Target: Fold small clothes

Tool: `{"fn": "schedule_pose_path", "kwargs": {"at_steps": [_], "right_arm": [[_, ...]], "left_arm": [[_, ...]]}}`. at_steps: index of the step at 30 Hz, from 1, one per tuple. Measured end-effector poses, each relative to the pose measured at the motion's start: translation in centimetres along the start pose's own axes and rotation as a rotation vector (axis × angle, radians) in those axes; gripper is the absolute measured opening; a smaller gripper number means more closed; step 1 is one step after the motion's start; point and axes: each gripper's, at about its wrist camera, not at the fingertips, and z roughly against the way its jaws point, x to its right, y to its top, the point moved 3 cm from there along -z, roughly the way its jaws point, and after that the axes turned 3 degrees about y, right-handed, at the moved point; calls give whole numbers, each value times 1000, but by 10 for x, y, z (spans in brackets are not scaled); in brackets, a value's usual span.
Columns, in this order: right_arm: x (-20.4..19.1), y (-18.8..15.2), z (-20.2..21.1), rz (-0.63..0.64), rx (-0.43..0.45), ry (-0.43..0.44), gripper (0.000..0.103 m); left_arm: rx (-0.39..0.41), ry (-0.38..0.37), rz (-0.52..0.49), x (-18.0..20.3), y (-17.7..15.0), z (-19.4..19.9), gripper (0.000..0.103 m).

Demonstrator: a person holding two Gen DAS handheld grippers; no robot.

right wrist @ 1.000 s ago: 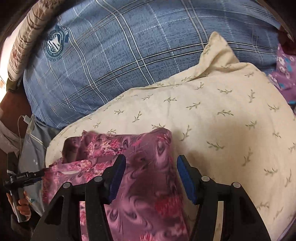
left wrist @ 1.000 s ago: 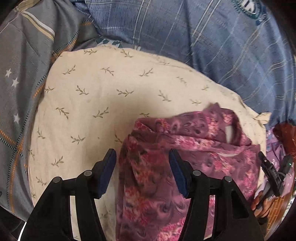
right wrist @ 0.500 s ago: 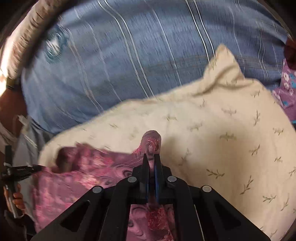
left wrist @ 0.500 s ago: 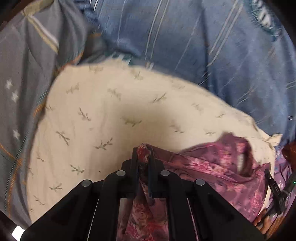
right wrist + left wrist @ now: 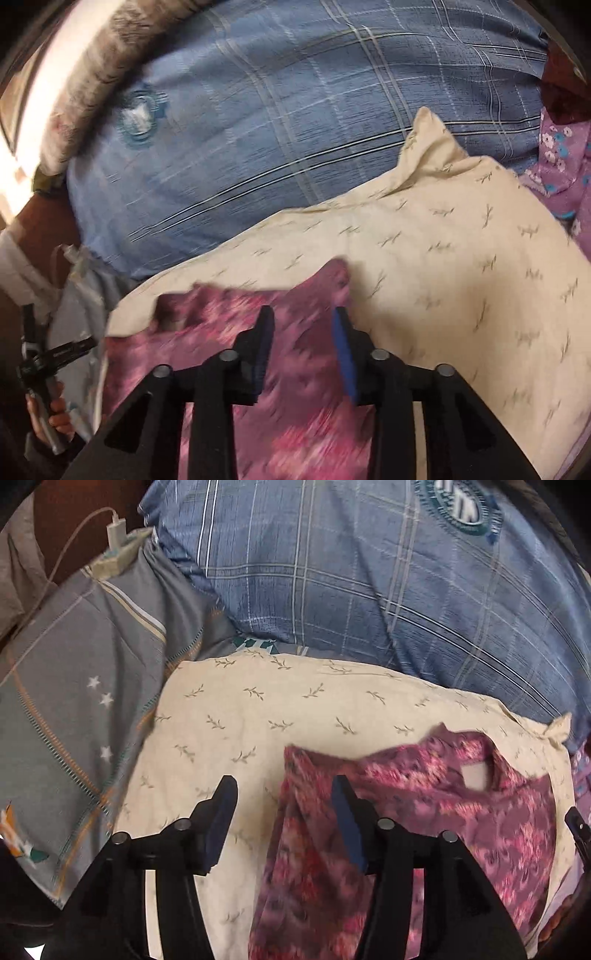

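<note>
Having just opened, my left gripper and right gripper hung empty above the released garment, fold laid

Support: cream leaf-print pillow, against blue plaid bedding at 12 o'clock.
On it: purple floral garment, spread toward 4 o'clock.

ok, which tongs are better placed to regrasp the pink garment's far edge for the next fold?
Probably right. The right tongs, jaws just opened and empty, sit squarely over the pink floral garment; the left tongs, also open, straddle its edge, half over the cream pillow.
</note>
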Motion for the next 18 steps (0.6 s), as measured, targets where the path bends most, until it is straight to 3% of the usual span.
{"fn": "schedule_pose_path", "kwargs": {"at_steps": [6,11,15,18], "right_arm": [[-28,-49,27,70,-54,44,37],[-29,-88,35,102,-83,4,57],[-18,-104,24,69,-148,-40,55],[-22,-108,35,71,-126,-35,56]], "left_arm": [[2,-43,-10,0,-25,22,53],[8,-27,-44,9,-47,34,58],[-23,-39,-57,10,-61,38,60],[-48,-84,-40,-2,-70,42,66]]}}
